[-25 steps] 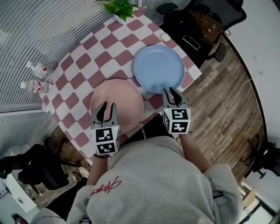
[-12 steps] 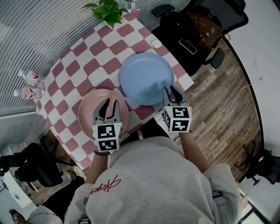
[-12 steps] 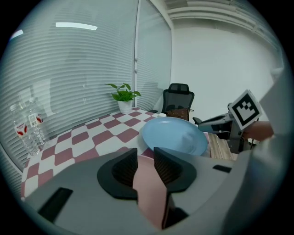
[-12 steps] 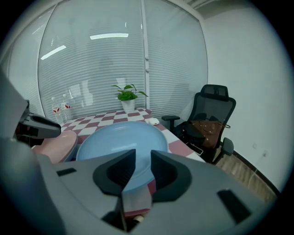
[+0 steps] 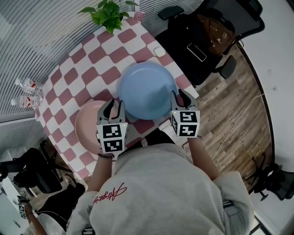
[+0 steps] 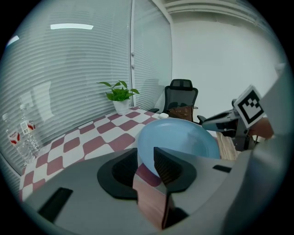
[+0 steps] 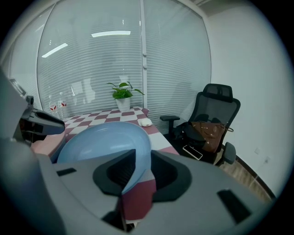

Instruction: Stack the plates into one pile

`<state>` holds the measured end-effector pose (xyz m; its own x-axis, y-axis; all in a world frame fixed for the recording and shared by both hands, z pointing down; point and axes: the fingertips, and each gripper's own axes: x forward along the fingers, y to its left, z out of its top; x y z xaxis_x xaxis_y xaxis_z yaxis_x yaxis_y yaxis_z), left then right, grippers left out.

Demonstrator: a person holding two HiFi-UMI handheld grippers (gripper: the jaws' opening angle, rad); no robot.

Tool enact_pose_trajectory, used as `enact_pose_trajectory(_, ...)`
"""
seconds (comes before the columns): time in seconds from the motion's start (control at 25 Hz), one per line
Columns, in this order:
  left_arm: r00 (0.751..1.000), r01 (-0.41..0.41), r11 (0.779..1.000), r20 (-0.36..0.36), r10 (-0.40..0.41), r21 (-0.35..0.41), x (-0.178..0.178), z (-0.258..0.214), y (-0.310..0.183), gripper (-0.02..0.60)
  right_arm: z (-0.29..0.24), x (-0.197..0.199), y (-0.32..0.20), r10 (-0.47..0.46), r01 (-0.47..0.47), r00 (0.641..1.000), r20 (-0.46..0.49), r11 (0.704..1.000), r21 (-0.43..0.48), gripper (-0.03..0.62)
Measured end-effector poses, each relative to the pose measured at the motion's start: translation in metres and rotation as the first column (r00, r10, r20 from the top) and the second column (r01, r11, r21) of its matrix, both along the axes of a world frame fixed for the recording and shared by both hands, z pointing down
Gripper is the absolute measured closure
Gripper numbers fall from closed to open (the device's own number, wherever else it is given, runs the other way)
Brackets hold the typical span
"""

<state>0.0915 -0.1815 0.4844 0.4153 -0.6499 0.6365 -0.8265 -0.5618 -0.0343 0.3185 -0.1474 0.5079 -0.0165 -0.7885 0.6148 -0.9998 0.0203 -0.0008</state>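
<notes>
A light blue plate (image 5: 147, 87) hangs slightly tilted over the checked table (image 5: 92, 55), and my right gripper (image 5: 180, 96) is shut on its right rim. In the right gripper view that rim (image 7: 138, 151) runs between the jaws of my right gripper (image 7: 142, 160). My left gripper (image 5: 115, 104) stands open at the plate's left edge. In the left gripper view the rim of the blue plate (image 6: 183, 142) reaches in between the jaws of that gripper (image 6: 146, 158) without being pinched. A pink plate (image 5: 87, 126) lies flat on the table left of the blue one, partly hidden by my left gripper.
A potted plant (image 5: 108, 13) stands at the table's far corner and two water bottles (image 5: 25, 92) at its left edge. A small white object (image 5: 159, 51) lies beyond the blue plate. A black office chair (image 5: 206, 32) with a brown bag stands to the right.
The blue plate, held by my right gripper, has come leftward toward the pink plate, and its left rim now sits at my left gripper. The pink plate has stayed on the table.
</notes>
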Motion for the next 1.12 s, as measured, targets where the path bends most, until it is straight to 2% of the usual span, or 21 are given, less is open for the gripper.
enact_pose_trajectory(0.44, 0.993, 0.059, 0.995, 0.106, -0.050, -0.077, 0.008, 0.030, -0.022, 0.471, 0.016, 0.020, -0.017, -0.063, 0.064, 0.998, 0.022, 0.997, -0.054, 0.497)
enact_pose_trajectory(1.0, 0.986, 0.104, 0.974, 0.152, -0.074, -0.202, 0.014, 0.054, -0.029, 0.471, 0.024, 0.016, -0.027, -0.136, 0.142, 0.988, 0.070, 0.986, -0.084, 0.496)
enact_pose_trajectory(1.12, 0.983, 0.103, 0.975, 0.173, -0.069, -0.195, 0.014, 0.058, -0.030, 0.470, 0.026, 0.015, -0.028, -0.143, 0.151, 0.986, 0.090, 0.985, -0.087, 0.496)
